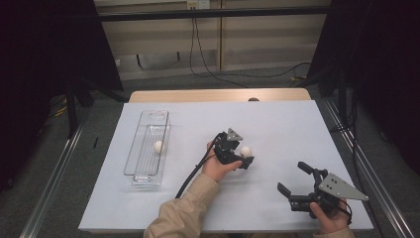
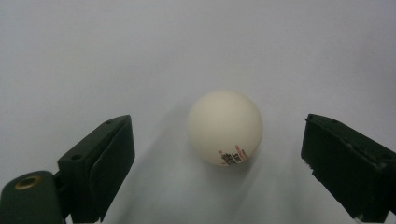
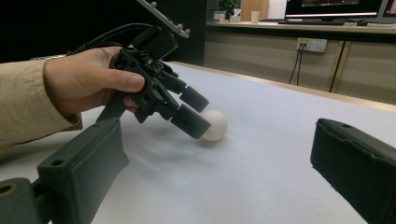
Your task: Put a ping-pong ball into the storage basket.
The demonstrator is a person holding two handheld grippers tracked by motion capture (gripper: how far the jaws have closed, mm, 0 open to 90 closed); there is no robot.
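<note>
A white ball [image 2: 224, 127] with a small printed mark is found on the white table sheet [image 1: 277, 124], between the spread jaws of the left gripper [image 1: 239, 153], untouched by either pad. A second white ball [image 1: 158, 146] is held in the clear tray [image 1: 133, 163] at left. The right gripper [image 1: 292, 179] is seen well apart, its jaws spread and empty.

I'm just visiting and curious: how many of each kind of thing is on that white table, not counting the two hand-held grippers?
White balls: 2, one in the clear tray, one between the left gripper's open jaws
Clear plastic tray: 1
Total: 3
</note>
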